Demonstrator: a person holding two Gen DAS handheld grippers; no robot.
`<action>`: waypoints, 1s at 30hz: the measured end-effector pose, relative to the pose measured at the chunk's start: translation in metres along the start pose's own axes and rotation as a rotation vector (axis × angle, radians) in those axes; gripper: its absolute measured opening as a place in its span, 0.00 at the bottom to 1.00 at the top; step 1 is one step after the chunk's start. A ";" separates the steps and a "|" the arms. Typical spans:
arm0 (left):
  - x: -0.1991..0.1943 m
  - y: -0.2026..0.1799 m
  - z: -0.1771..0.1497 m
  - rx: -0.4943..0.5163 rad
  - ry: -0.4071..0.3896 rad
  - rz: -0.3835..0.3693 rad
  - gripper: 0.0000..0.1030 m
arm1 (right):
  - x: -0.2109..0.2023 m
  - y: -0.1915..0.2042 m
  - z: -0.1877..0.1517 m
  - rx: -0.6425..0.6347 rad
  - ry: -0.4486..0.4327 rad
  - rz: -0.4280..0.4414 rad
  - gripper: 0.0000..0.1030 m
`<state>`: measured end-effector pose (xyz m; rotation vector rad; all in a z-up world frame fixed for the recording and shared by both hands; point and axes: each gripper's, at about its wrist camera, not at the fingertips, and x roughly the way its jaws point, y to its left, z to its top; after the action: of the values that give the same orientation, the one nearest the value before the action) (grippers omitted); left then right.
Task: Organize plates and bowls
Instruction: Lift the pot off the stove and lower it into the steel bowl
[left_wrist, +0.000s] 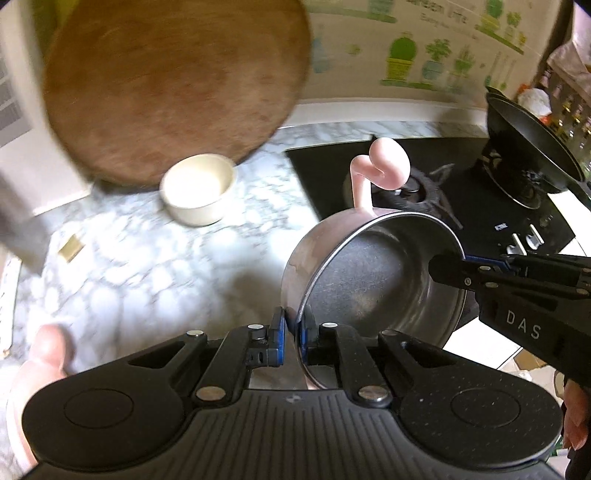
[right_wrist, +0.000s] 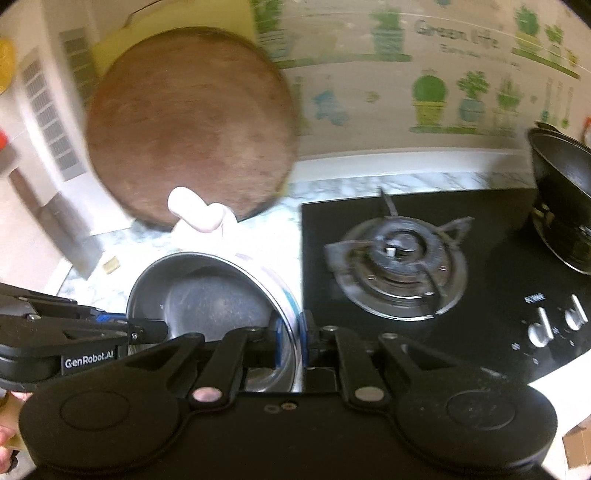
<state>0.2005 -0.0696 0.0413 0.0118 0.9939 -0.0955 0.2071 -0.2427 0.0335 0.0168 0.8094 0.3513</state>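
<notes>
A small pink saucepan (left_wrist: 373, 273) with a dark speckled inside and a pink handle (left_wrist: 384, 166) is held tilted in the air above the counter. My left gripper (left_wrist: 291, 334) is shut on its near rim. My right gripper (right_wrist: 291, 336) is shut on the opposite rim (right_wrist: 288, 306) and shows in the left wrist view (left_wrist: 454, 266) from the right. The pan also shows in the right wrist view (right_wrist: 207, 299). A cream bowl (left_wrist: 199, 188) sits on the marble counter (left_wrist: 147, 266), to the left of the pan.
A round wooden board (left_wrist: 173, 85) leans against the wall behind the bowl. A black gas hob (right_wrist: 399, 258) with a burner lies to the right. A black wok (left_wrist: 532, 144) rests on the far burner. The hob's knobs (right_wrist: 554, 321) face the front edge.
</notes>
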 end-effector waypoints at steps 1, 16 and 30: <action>-0.003 0.006 -0.004 -0.009 0.003 0.003 0.06 | 0.001 0.006 0.000 -0.008 0.008 0.015 0.11; 0.006 0.069 -0.063 -0.152 0.156 0.036 0.07 | 0.032 0.074 -0.032 -0.135 0.174 0.122 0.11; 0.015 0.080 -0.079 -0.198 0.227 0.007 0.07 | 0.044 0.087 -0.042 -0.151 0.264 0.128 0.11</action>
<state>0.1496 0.0135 -0.0172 -0.1578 1.2268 0.0120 0.1789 -0.1522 -0.0141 -0.1222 1.0435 0.5426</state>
